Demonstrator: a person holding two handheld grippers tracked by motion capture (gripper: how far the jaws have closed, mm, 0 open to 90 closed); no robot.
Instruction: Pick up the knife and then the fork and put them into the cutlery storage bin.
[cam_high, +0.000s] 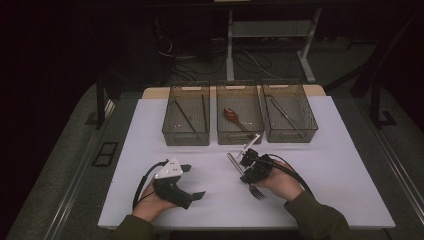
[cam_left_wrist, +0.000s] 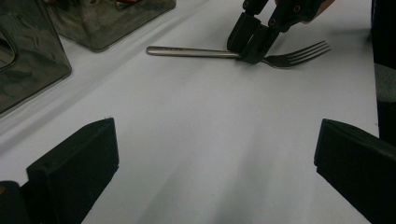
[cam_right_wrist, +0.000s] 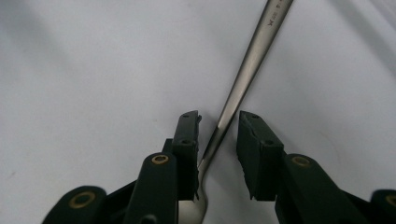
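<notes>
two grippers: right gripper (cam_right_wrist: 218, 126) jaws slightly parted astride fork (cam_right_wrist: 247, 65); left gripper (cam_left_wrist: 215, 172) wide, idle.

White table (cam_high: 150, 130), wooden edge showing at the far side. Three clear bins in a row along the far part: left bin (cam_high: 170, 131), middle bin (cam_high: 239, 136), right bin (cam_high: 310, 131), just beside each other. Fork (cam_high: 231, 159) lies flat near the middle bin, tines toward the near edge.

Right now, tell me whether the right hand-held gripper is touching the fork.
Cannot tell. In the right gripper view the fork handle runs between the right hand-held gripper pads, with a gap at one pad, none clear at the other.
</notes>
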